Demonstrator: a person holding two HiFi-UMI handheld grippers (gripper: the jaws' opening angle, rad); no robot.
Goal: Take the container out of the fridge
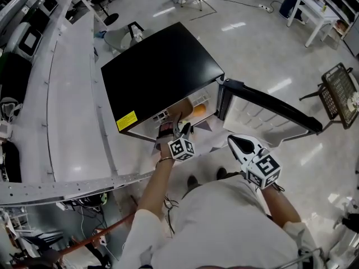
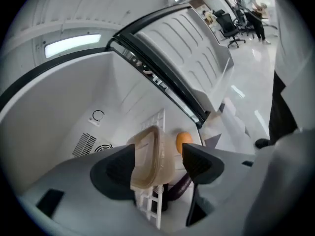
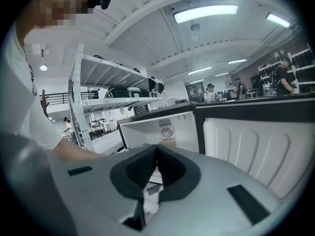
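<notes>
A person stands over a small black fridge (image 1: 162, 72) whose door (image 1: 269, 114) hangs wide open, holding a two-jaw tool in each hand. The left tool (image 2: 160, 157) reaches into the fridge's open front with its jaws apart. A translucent beige container (image 2: 147, 154) with a fitted lid sits directly ahead of it, inside the fridge and between the two jaws. The container's lidded rim lies close against one jaw, and a visible gap separates its body from the other jaw. Whether the near jaw is touching the container cannot be told. The container's longer side appears to run straight away from the tool, along the line of the jaws, so the jaws span its narrower width. It rests by a white wire rack (image 2: 156, 205). Just beyond it is a small orange item (image 2: 183, 140), and a dark purple item (image 2: 179, 188) lies closer to the tool, below the container. The right tool (image 3: 156, 149) is held back outside the fridge, near the open door, with its jaws pressed together on nothing. The left tool is clearly the nearer one. The next move likely calls only for closing its jaws on the container and drawing it straight back, clear of the rack.
</notes>
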